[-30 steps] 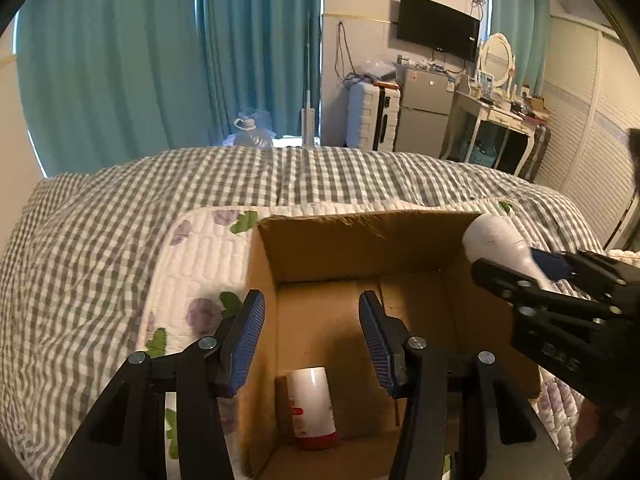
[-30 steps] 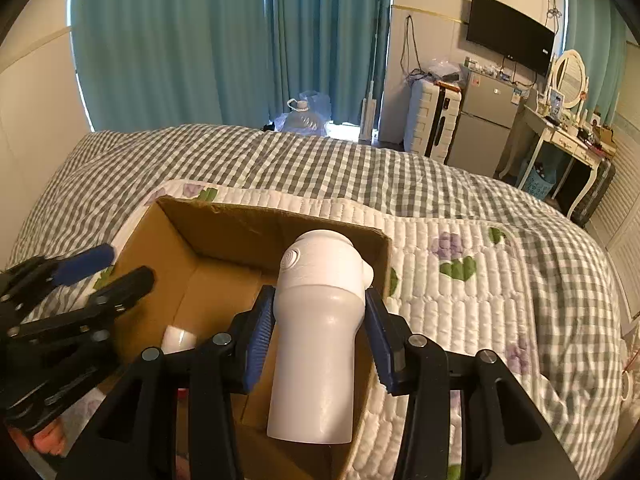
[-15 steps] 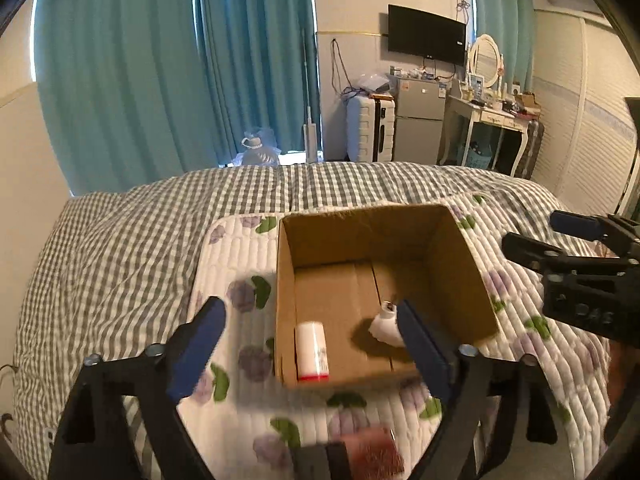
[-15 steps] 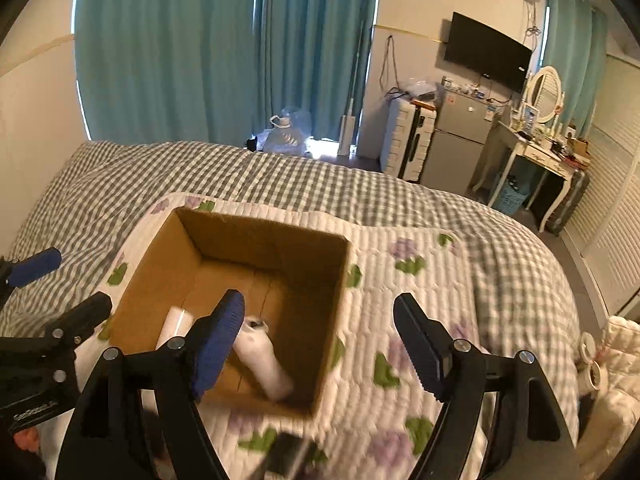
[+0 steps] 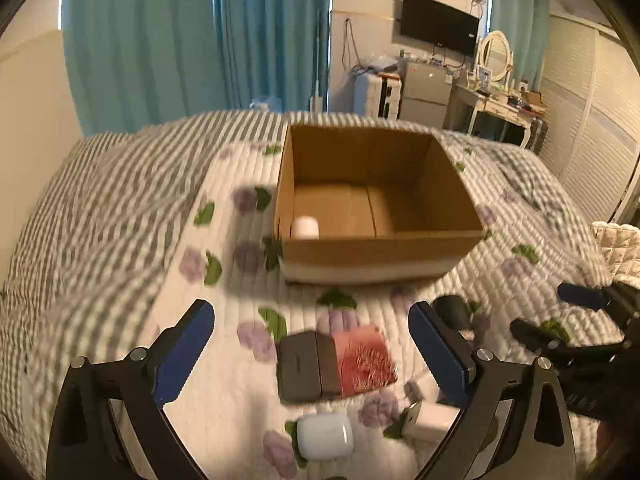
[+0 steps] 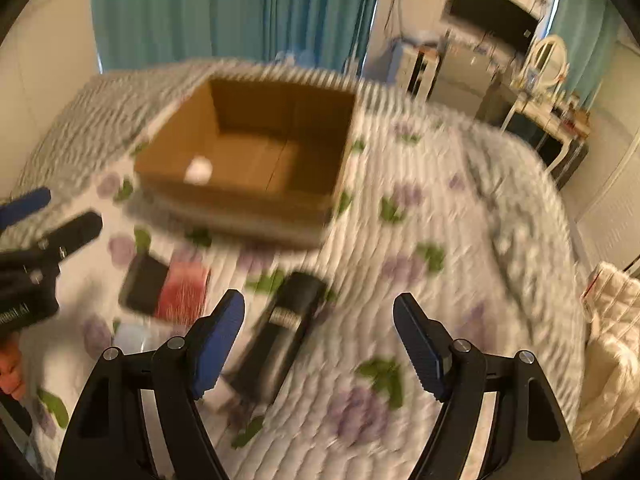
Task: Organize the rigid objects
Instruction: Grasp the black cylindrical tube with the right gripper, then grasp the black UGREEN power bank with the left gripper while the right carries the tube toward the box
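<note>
An open cardboard box [image 5: 384, 248] [image 6: 240, 204] stands on the floral quilt and holds a white bottle [image 5: 305, 227] [image 6: 199, 169]. In front of it lie a black-and-red flat box [image 5: 334, 364] [image 6: 166, 290], a white earbud case [image 5: 325, 437], a small white charger [image 5: 430, 420] and a black cylinder [image 5: 450, 312] [image 6: 284, 332]. My left gripper [image 5: 310, 354] is open and empty above the black-and-red box. My right gripper [image 6: 319, 342] is open and empty, with the black cylinder between its fingers' reach.
The bed has a grey checked blanket [image 5: 100, 200] under the quilt [image 6: 440, 280]. Teal curtains [image 5: 180, 40], a fridge, a dressing table and a wall TV stand beyond the bed. A white padded item [image 6: 612, 320] lies at the right edge.
The right gripper opened and dropped the white bottle into the box. Both grippers pulled back from the box toward the items on the quilt's near side.
</note>
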{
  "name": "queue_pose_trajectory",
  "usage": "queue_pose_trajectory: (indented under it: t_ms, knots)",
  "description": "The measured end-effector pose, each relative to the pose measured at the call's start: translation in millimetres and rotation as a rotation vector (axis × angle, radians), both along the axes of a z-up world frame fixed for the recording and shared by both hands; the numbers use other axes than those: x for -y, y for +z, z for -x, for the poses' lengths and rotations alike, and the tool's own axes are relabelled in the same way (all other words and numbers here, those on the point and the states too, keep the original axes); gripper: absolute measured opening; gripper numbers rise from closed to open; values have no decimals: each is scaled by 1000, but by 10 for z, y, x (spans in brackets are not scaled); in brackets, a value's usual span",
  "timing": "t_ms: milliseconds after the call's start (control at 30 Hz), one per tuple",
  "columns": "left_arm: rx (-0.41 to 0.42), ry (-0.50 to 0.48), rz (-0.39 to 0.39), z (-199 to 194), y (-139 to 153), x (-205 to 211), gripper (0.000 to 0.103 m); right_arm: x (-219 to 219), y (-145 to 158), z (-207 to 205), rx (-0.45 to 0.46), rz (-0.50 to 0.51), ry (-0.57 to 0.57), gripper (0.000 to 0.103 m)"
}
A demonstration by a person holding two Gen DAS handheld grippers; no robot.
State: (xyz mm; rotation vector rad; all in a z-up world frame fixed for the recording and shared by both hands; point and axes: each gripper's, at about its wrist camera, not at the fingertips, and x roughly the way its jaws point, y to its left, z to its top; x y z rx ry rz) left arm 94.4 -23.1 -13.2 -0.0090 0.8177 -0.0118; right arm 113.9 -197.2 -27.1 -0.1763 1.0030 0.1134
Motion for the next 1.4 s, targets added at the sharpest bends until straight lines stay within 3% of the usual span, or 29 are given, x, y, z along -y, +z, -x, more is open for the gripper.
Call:
queue_pose_trajectory:
  t_ms: [100, 267, 467, 600, 667, 733, 867, 1033, 1233, 1400]
  knots:
    - [-35, -4, 4, 30, -189, 10, 99, -68, -275, -11, -56, 20, 9, 76]
    - [-104, 14, -5, -28, -440, -16, 99, -167, -723, -186, -191, 31, 6, 61]
    - [-141, 33, 3, -83, -544, -102, 99, -191, -1022, -419, -302, 26, -7, 60]
    - [-164, 45, 10, -106, -590, -145, 99, -181, -1124, -505, -334, -39, -6, 60]
    - [-174, 45, 3, -114, -615, -149, 99, -214, -1161, -519, -335, -33, 3, 59]
    - [-185, 39, -8, -117, -639, -137, 99, -254, -1178, -514, -323, -28, 10, 48]
    - [-219, 36, -31, -140, -731, -102, 99, -264, -1076, -428, -267, -73, 28, 43]
    - [-275, 25, -83, -215, -896, 8, 90, -257, -865, -376, -191, -104, 50, 42]
    - [-343, 23, -166, -356, -1105, 114, 85, -304, -899, -343, -187, -125, 74, 42]
    - [-345, 42, -165, -476, -1138, 116, 83, -273, -894, -377, -195, -145, 82, 42]
